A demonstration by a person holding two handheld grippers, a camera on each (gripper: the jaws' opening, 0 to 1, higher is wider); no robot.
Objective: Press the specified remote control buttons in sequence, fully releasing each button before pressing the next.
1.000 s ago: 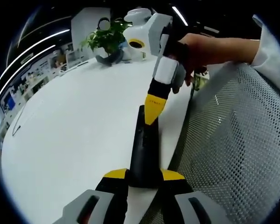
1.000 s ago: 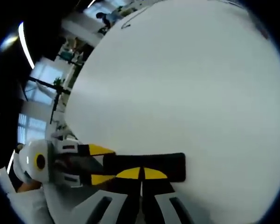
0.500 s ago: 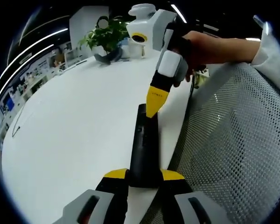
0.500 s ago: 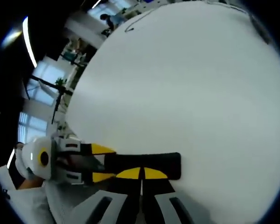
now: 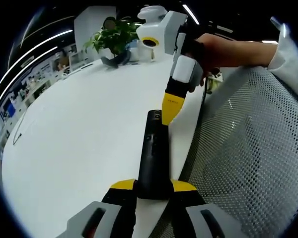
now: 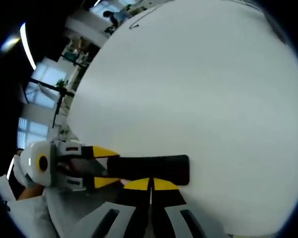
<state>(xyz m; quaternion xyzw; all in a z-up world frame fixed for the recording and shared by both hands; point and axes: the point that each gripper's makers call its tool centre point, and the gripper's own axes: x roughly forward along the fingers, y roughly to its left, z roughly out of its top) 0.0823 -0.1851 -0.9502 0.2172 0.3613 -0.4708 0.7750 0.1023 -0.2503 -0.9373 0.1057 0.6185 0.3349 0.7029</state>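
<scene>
The remote control's (image 5: 153, 158) buttons are too dark to make out in the left gripper view; its near end is hidden between the left claw's (image 5: 152, 186) yellow tips at the frame's bottom centre. In the right gripper view, whether the right claw (image 6: 150, 184) touches the remote cannot be told.

Open tabletop, crowded near edge

The white table (image 5: 79, 124) lies bare leftward; a mesh chair back (image 5: 248, 163) crowds the remote control (image 5: 153, 153) on the right.
</scene>
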